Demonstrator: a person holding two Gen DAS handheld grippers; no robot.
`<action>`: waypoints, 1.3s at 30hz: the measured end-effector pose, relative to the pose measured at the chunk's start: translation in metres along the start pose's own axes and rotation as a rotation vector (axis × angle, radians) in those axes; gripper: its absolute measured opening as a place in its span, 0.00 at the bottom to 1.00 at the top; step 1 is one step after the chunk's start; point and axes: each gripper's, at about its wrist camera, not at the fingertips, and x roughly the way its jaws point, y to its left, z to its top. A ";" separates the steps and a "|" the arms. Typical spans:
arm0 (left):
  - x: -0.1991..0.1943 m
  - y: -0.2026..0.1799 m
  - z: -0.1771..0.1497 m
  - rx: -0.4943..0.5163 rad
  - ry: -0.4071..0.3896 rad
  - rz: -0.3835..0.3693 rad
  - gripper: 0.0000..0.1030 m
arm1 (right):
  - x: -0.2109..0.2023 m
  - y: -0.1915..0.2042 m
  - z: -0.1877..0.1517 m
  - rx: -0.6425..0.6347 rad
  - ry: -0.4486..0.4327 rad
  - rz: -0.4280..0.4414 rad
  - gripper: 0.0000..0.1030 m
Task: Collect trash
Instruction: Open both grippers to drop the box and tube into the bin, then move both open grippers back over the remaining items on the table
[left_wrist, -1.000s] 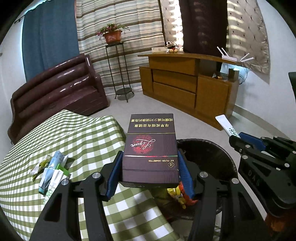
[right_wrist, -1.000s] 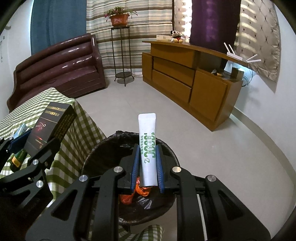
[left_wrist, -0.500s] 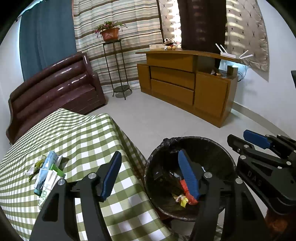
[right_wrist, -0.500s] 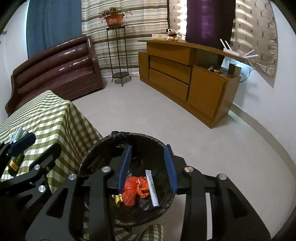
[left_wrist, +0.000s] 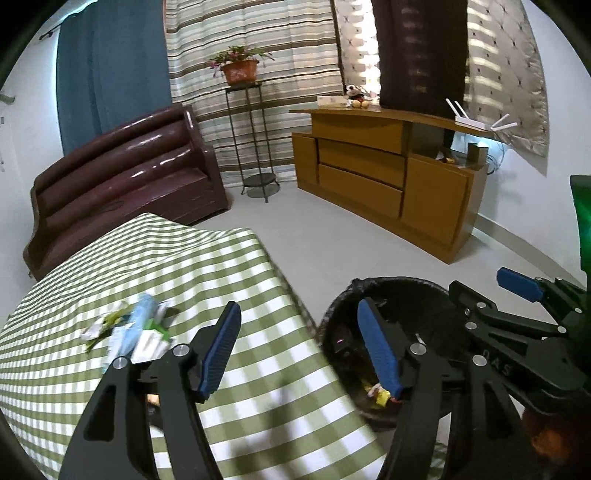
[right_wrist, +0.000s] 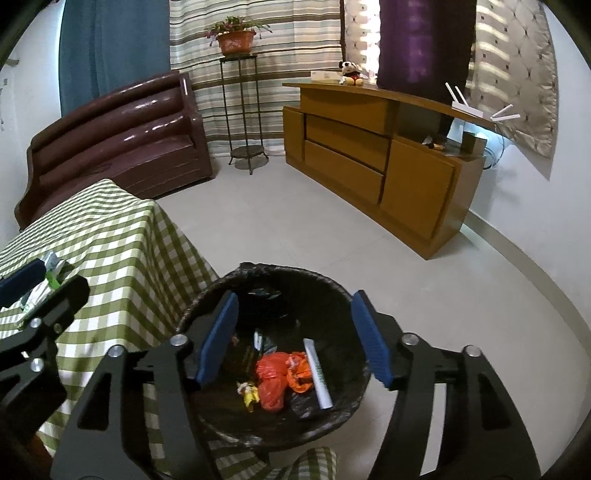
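1. While it hangs over the edge of the table, the left gripper has its two blue pads spread wide, and nothing is between them.
2. One blue pad is over the green checked tablecloth. The other pad is over the black trash bin.
3. The right gripper is also wide open and holds nothing. It hangs right above the bin, so you can look down inside it.
4. Inside the bin lies a white tube with green print. It leans against the right side of the black bag.
5. Just beside the tube is a crumpled orange-red plastic bag. A small yellow scrap lies near it on the left.
6. A dark box shape sits in the bin behind the left pad, but it is too dark to tell more.
7. More trash is on the table: a little pile of wrappers and a light blue tube. The pile is blurry. It is near the left gripper, on its left.
8. The bin stands on the pale floor, touching the hanging cloth at the table corner.
9. Farther back are a dark red sofa, a tall plant stand with a potted plant, and a wooden cabinet by the striped curtains.
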 end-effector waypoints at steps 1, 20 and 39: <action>-0.002 0.004 -0.001 -0.004 -0.002 0.008 0.63 | -0.001 0.004 0.000 -0.005 -0.004 0.001 0.67; -0.052 0.119 -0.038 -0.134 0.008 0.223 0.66 | -0.028 0.113 -0.007 -0.159 0.005 0.184 0.73; -0.069 0.209 -0.082 -0.264 0.061 0.341 0.67 | -0.042 0.225 -0.041 -0.339 0.062 0.297 0.73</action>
